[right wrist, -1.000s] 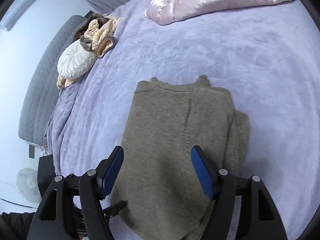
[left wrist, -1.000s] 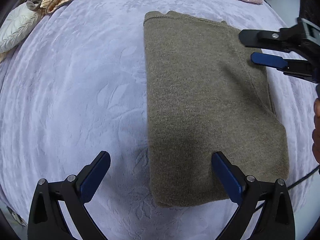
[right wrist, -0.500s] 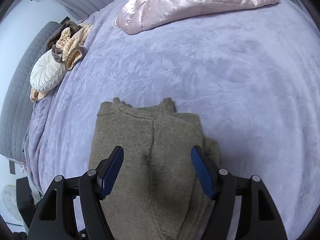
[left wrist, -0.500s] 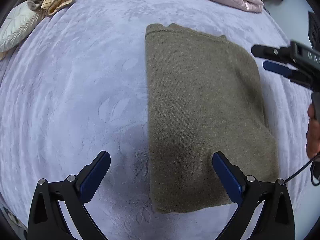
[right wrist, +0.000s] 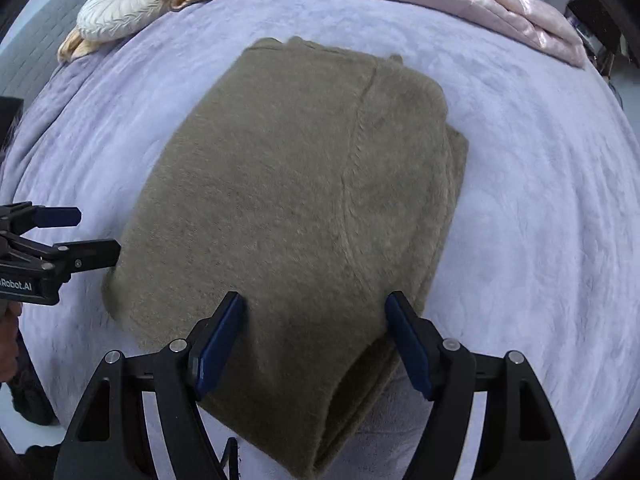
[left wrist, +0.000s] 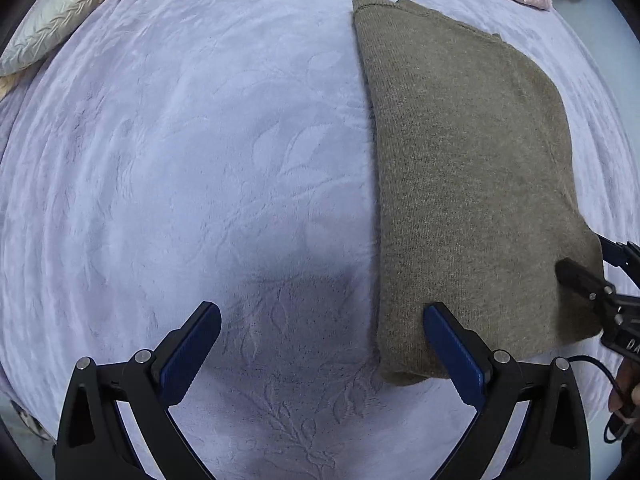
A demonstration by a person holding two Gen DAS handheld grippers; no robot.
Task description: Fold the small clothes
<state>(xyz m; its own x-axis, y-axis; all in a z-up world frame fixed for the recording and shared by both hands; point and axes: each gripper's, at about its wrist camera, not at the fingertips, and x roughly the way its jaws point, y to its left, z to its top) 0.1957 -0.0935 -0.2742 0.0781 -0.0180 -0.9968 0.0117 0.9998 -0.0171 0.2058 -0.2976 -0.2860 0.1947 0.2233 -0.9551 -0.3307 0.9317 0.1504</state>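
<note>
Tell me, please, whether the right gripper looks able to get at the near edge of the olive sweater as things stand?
Probably yes. The right gripper hangs open over the folded olive sweater, its near edge between the jaws, nothing lying on top. The left gripper sits open at the sweater's other corner, clear of it.

left gripper [left wrist: 320, 354] – jaws wide | right gripper [right wrist: 316, 344] – jaws wide

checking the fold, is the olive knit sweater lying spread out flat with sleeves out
No, the olive knit sweater lies folded into a compact rectangle on the lavender blanket.
</note>
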